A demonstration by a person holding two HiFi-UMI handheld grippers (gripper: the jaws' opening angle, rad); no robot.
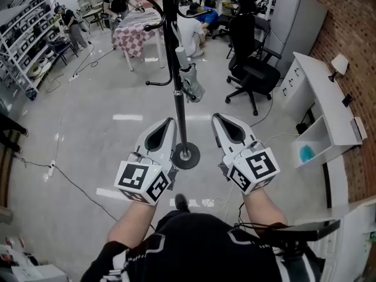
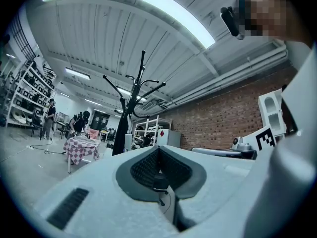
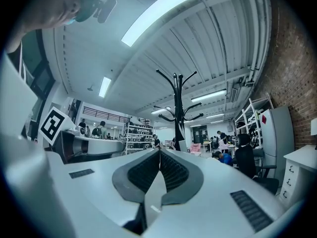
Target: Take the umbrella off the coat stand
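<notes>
A black coat stand [image 1: 178, 93] rises in front of me from its round base [image 1: 185, 155]. A folded grey umbrella [image 1: 189, 80] hangs from a low hook just right of the pole. My left gripper [image 1: 170, 121] is held left of the pole and my right gripper [image 1: 218, 118] right of it, both above the base and nearer to me than the umbrella. Both are shut with nothing between the jaws. The stand's curved hooks [image 2: 132, 90] show ahead in the left gripper view beyond that gripper [image 2: 158, 150]. The stand [image 3: 178, 95] also shows beyond the right gripper [image 3: 159, 153].
A black office chair [image 1: 254, 69] stands to the right of the stand, with a white desk [image 1: 320, 90] along the brick wall. A table with a checked cloth [image 1: 134, 31] is behind on the left, shelving [image 1: 23, 43] at far left. Cables [image 1: 64, 175] cross the floor. People are at the back.
</notes>
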